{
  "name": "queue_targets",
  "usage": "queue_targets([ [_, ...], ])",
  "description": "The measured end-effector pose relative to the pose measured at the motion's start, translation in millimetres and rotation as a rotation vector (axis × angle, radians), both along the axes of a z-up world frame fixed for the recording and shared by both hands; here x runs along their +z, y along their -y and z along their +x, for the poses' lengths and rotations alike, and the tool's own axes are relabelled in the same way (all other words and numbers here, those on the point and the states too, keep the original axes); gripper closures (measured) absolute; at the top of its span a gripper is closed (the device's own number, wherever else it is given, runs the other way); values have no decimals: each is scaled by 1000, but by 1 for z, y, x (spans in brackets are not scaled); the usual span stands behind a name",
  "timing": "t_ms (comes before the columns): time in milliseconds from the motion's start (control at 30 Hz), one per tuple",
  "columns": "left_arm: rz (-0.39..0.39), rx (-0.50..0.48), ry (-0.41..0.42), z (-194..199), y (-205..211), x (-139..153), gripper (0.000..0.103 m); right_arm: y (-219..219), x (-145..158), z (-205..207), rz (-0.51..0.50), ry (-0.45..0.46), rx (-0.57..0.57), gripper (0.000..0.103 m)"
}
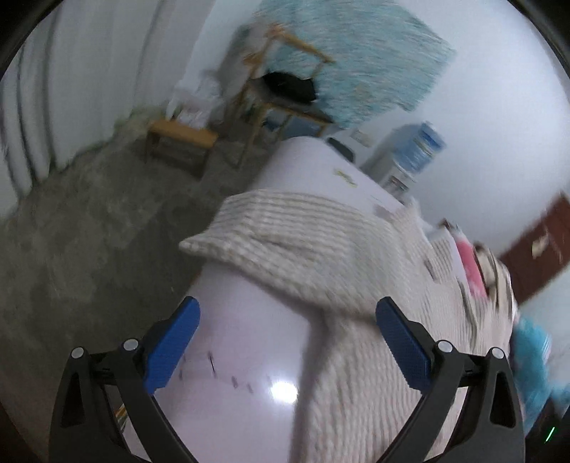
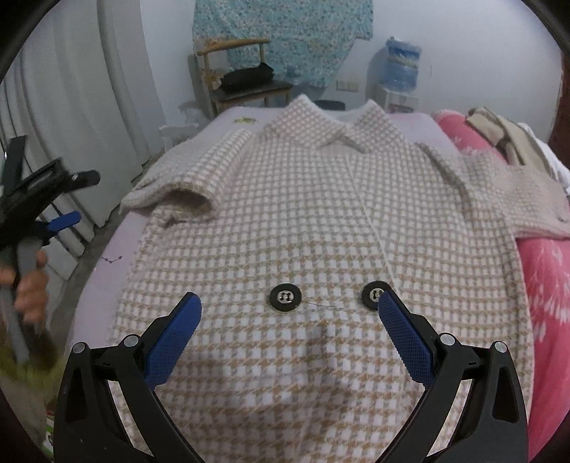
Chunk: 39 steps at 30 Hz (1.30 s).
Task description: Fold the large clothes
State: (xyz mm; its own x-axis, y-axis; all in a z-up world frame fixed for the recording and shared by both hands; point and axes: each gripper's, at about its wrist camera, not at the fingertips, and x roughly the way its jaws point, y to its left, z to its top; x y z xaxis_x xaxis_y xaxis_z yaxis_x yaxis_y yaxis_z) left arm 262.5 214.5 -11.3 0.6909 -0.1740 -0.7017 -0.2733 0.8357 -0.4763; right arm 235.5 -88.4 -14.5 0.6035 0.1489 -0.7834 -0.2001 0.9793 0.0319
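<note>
A beige and white houndstooth coat lies flat, front up, on a pale lilac bed surface, collar at the far end. Two black buttons sit near its middle. Its left sleeve is folded back on itself at the bed's left edge; the right sleeve stretches out to the right. My right gripper hovers open over the coat's lower front, holding nothing. My left gripper is open above the bed's left edge, beside the sleeve, which looks blurred. The left gripper also shows at the far left, held by a hand.
A pink patterned quilt lies along the bed's right side with folded cloths on it. Beyond the bed stand a wooden chair with a black bag, a water dispenser and a hanging turquoise cloth. Grey concrete floor lies to the left.
</note>
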Motion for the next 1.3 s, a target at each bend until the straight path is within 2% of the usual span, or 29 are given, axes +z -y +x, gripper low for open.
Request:
queue_targets([
  [33,-76,27,-30,16,-17,-13,6,1,-2,3,1,-7,-4,8],
  [100,-160,71,-85,35,-36,-32,6,4,-7,8,4,-21,-13,8],
  [167,-288,127,-149,54,-60,-61,6,8,-12,13,7,-34,-24,8],
  [233,-381,174,-201,65,-75,-85,11,11,-16,17,12,-46,-34,8],
  [300,-432,205,-231,69,-81,-100,15,14,-18,19,17,-56,-40,8],
  [367,-487,230,-223,71,-89,-108,18,16,-20,21,20,-58,-46,8],
  [400,-490,232,-217,71,-90,-108,22,17,-20,22,20,-58,-47,8],
  [600,-398,223,-172,75,-85,-85,54,21,-20,23,27,-53,-55,8],
  [667,-312,214,-164,81,-76,-72,68,21,-21,22,26,-58,-59,8],
  [700,-275,209,-160,81,-72,-68,81,21,-20,21,26,-58,-60,8],
  [733,-204,201,-150,82,-67,-58,85,22,-18,19,26,-51,-62,8],
  [833,-32,146,-73,81,-44,-24,88,27,-14,13,18,-25,-76,8],
  [900,30,104,-26,82,-27,-4,89,32,-14,10,24,-20,-91,8],
  [1033,161,-40,93,75,32,46,90,48,-17,8,52,-29,-125,8],
  [1167,187,-212,163,79,98,76,90,57,-15,3,63,-19,-146,8],
  [1300,207,-371,188,74,167,83,90,67,-16,-1,72,-17,-162,8],
])
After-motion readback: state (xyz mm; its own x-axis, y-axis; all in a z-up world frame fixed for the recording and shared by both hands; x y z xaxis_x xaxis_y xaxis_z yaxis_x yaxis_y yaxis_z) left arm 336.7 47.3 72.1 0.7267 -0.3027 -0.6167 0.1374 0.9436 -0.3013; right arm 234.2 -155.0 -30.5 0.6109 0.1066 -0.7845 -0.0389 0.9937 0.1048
